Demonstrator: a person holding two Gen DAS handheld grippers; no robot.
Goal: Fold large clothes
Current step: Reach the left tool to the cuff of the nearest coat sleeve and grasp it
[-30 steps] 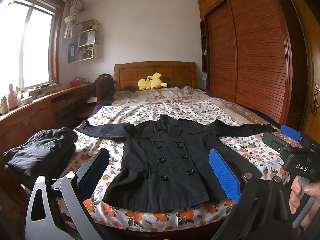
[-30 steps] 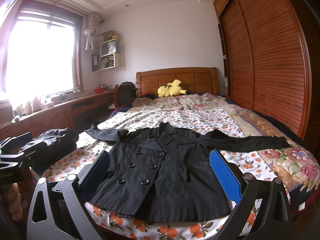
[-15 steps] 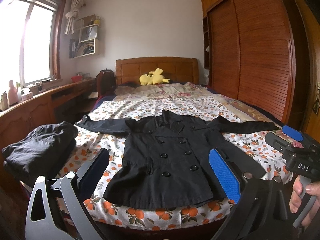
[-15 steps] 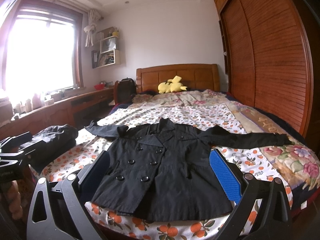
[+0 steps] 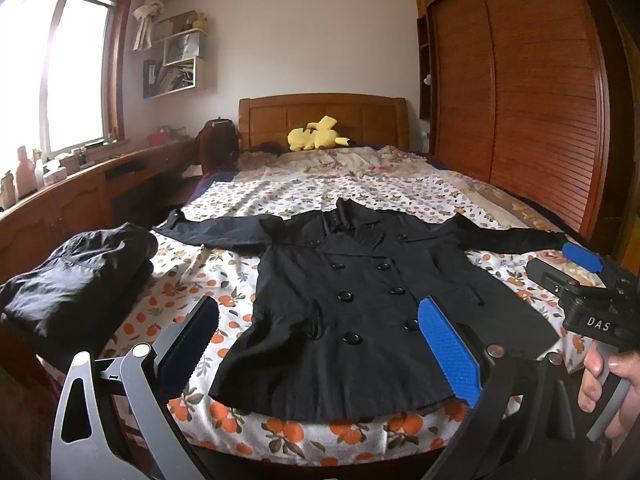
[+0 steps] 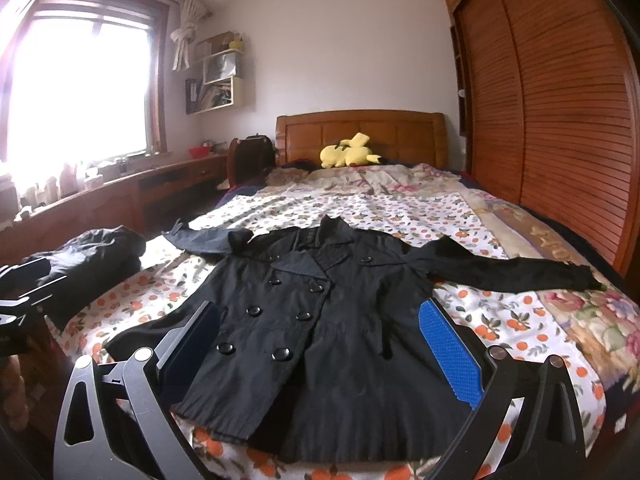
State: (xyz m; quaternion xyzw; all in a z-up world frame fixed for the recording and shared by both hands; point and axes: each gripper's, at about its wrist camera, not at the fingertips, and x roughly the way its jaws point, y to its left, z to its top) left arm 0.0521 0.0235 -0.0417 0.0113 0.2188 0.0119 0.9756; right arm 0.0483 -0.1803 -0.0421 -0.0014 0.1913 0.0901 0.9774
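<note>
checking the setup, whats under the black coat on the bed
The black coat lies flat, sleeves out, on the orange-print sheet covering the bed. Whatever is directly beneath the coat is hidden.

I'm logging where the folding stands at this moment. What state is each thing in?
Black double-breasted coat: spread flat on the bed, buttoned, both sleeves stretched out, unfolded.
Dark garment: folded in a bundle at the bed's left edge.
Yellow plush toy: lying by the headboard.
Wardrobe doors: closed.
Left gripper: open, empty, above the coat's hem.
Right gripper: open, empty.
</note>
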